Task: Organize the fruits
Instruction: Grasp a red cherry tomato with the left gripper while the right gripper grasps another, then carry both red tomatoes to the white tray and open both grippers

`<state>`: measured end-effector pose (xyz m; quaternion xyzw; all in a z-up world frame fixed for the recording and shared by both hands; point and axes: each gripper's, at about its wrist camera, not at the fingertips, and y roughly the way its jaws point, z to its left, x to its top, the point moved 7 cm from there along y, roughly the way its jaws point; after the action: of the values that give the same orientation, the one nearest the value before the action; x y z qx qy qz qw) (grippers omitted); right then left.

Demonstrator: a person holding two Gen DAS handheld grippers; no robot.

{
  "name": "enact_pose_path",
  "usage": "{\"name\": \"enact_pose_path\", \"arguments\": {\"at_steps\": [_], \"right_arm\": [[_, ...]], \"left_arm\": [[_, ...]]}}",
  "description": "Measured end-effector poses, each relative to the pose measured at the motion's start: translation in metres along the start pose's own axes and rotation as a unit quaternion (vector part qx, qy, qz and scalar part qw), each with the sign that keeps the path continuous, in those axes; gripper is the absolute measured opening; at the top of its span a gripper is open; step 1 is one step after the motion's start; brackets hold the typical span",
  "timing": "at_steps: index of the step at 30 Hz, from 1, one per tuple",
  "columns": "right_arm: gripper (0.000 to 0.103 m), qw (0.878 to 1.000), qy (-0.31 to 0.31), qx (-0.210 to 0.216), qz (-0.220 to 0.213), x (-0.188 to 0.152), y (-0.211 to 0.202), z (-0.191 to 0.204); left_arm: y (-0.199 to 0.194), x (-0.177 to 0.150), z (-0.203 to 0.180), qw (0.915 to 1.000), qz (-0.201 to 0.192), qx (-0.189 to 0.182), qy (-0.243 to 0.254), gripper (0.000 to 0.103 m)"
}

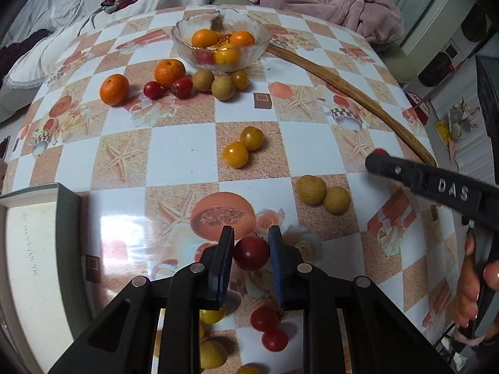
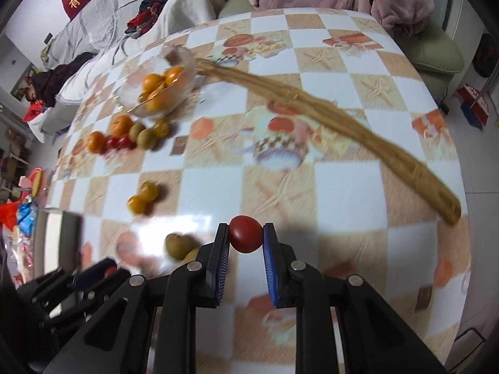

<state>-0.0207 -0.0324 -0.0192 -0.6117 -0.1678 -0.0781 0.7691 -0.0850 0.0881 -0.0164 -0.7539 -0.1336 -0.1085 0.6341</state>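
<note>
Left gripper [image 1: 251, 257] — my fingers pinch a red cherry tomato [image 1: 251, 253] just above the tabletop [image 1: 184, 152]. Right gripper [image 2: 246, 240] — fingers clamp another red tomato [image 2: 245, 234], lifted. Glass bowl [image 1: 184, 43] holds oranges at the far side; loose fruit lies scattered.

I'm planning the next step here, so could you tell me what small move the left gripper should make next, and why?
Probably lift and carry it forward toward the glass bowl. The left gripper already has a red cherry tomato between its fingers, and the bowl at the table's far side already holds oranges and tomatoes. The right gripper holds its own red tomato, so keep the two apart.
</note>
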Motion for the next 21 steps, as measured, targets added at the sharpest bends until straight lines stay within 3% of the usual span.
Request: {"name": "enact_pose_path", "arguments": {"at_steps": [9,21], "right_arm": [[0.023,0.999,-0.043,0.032,0.013,-0.018,-0.014,0.071],[0.023,0.982,-0.152,0.105,0.043,-0.037,0.009,0.245]], "left_arm": [[-0.039,-0.011,0.058,0.9992,-0.018,0.026,-0.023,0.024],[-0.089,-0.047,0.198,0.9882,-0.038,0.096,-0.113,0.024]]}}
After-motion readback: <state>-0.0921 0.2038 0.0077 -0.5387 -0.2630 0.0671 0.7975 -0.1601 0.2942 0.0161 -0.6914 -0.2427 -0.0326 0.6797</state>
